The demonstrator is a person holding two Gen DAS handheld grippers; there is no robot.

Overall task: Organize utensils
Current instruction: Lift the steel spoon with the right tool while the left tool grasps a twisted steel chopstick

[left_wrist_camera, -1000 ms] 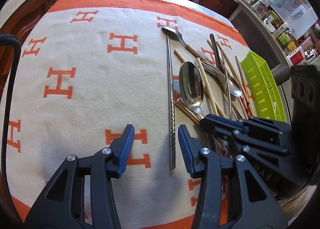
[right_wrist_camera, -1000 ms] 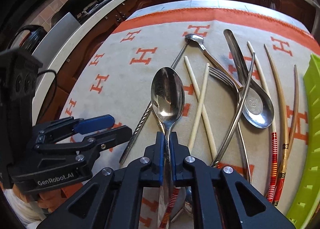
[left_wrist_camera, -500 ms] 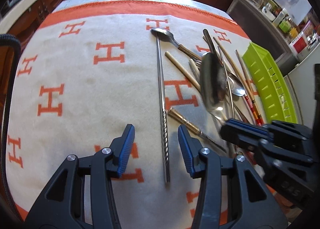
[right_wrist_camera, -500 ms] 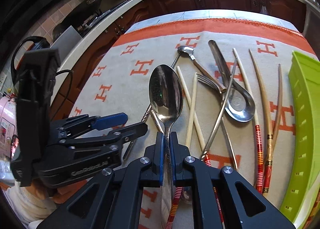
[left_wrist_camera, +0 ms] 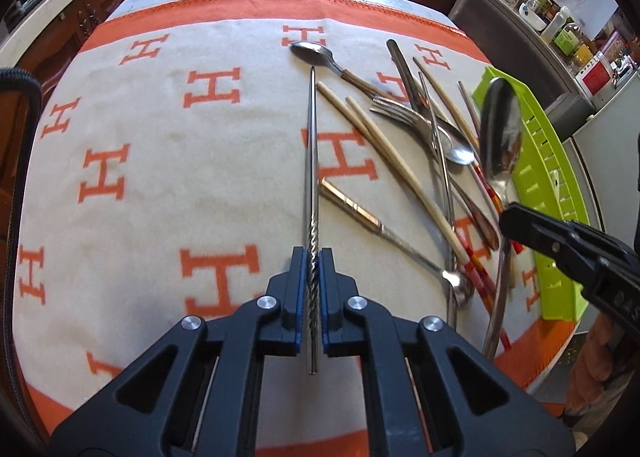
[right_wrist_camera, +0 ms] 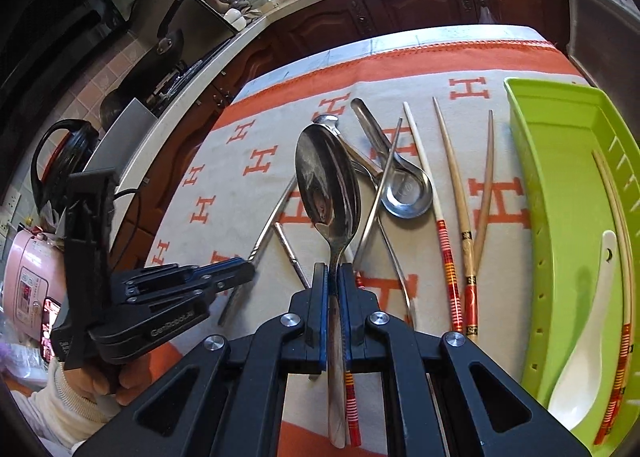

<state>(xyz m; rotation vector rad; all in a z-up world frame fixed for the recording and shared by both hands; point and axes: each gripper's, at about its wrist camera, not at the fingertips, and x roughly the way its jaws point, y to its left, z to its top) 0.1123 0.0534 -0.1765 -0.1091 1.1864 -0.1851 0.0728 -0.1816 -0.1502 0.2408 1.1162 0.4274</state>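
I am holding a large steel spoon [right_wrist_camera: 329, 185] by its handle in my right hand-held gripper [right_wrist_camera: 333, 297], clear of the cloth and near the green tray [right_wrist_camera: 560, 193], while my left hand-held gripper [left_wrist_camera: 313, 285] is clamping shut on the twisted end of a metal chopstick [left_wrist_camera: 311, 161] lying on the blanket. Next, I judge, I am needing to lower the spoon into the tray beside the white ladle spoon [right_wrist_camera: 584, 361] and lift the chopstick without snagging the pile of remaining utensils [left_wrist_camera: 432, 145]. All of it is sitting on an orange-and-cream blanket [left_wrist_camera: 160, 177] over the tabletop, with dark kitchen cabinets [right_wrist_camera: 440, 5] behind.

The left hand-held gripper [left_wrist_camera: 311, 257] has clamped the twisted metal chopstick [left_wrist_camera: 311, 161].
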